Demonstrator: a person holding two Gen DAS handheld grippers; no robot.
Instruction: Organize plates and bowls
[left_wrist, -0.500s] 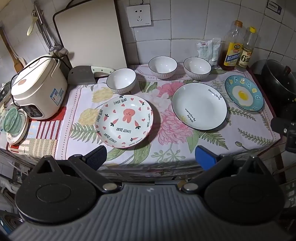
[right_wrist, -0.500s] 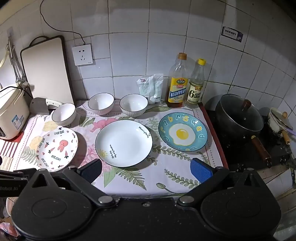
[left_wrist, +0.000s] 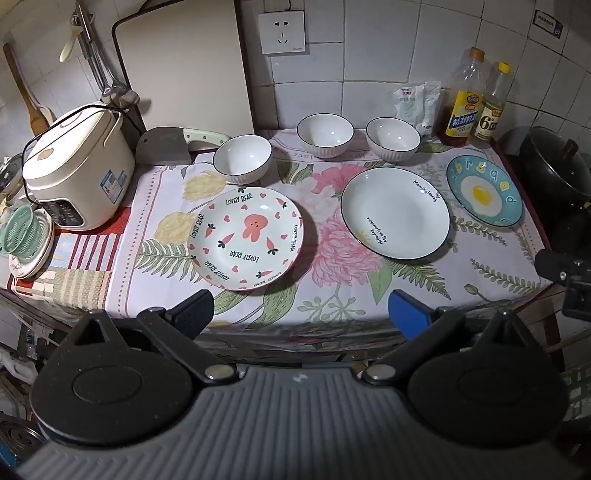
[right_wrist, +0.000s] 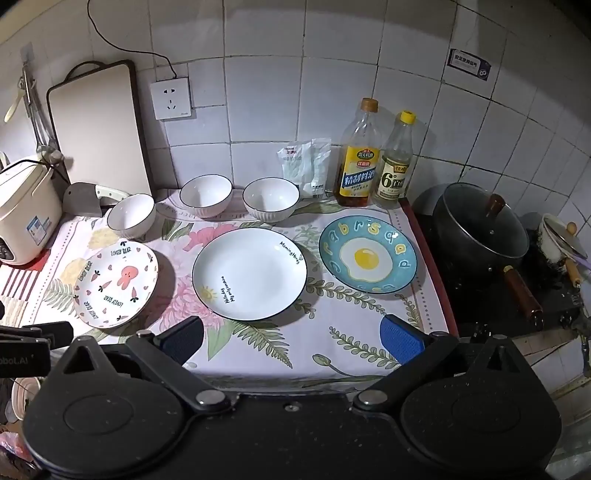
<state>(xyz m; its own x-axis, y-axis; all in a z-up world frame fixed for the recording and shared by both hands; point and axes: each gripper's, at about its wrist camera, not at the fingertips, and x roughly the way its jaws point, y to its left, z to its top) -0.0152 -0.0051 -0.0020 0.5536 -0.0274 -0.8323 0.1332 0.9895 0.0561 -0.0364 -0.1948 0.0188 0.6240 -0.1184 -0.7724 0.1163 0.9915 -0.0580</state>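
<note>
Currently both grippers are held off the counter's front edge, tilted down at the flowered cloth (left_wrist: 332, 295); left gripper (left_wrist: 300, 310) is spread fully wide, nothing between its pads, nothing touched; right gripper (right_wrist: 291, 338) is likewise spread fully wide and empty.

Three plates are laid in a row on the cloth, none stacked: bunny plate (left_wrist: 245, 238) at left, just ahead of the left gripper; white plate (left_wrist: 395, 212) in the middle; egg plate (left_wrist: 484, 190) at right, near the cloth's right edge; the plates are set apart, not touching.

Three white bowls are set upright behind the plates: left bowl (left_wrist: 242, 158) just behind the bunny plate; middle bowl (left_wrist: 325, 134) and right bowl (left_wrist: 393, 139) nearer the tiled wall, side by side with a gap.

Rice cooker (left_wrist: 77, 166) is seen at far left; two bottles (right_wrist: 356, 155) against the wall at back right; lidded black pot (right_wrist: 480, 227) on the stove right of the cloth.
</note>
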